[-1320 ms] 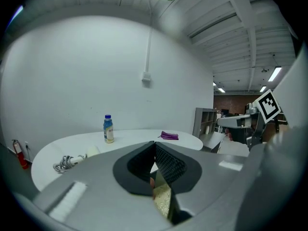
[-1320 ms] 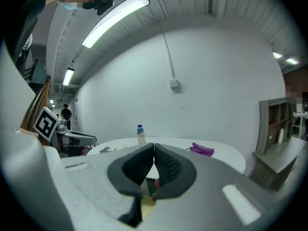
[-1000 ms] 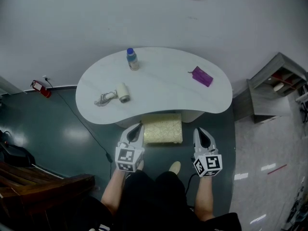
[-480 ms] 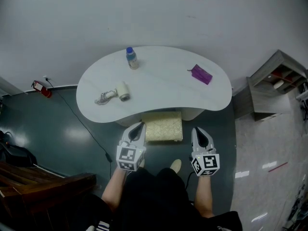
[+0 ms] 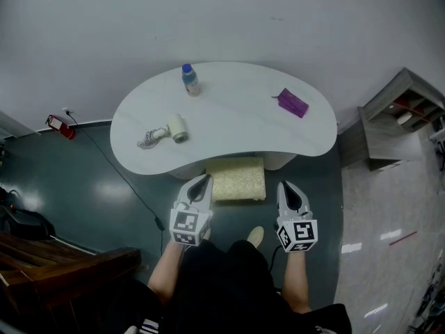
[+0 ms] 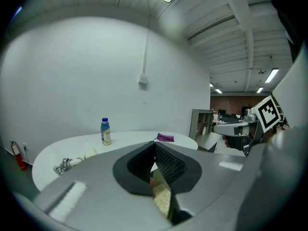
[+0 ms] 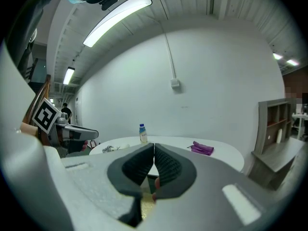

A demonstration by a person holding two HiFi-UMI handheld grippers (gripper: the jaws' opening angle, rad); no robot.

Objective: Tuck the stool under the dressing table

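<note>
A plain white wall carrying a small box with a conduit rises over a glossy dark teal floor, which meets paler tiles at the right beside a grey shelf unit, a long ceiling light glowing overhead.

The left gripper hangs just beside the left edge of the stool, the right gripper near its right edge. Both point forward, jaws pressed together with nothing between them.
</note>
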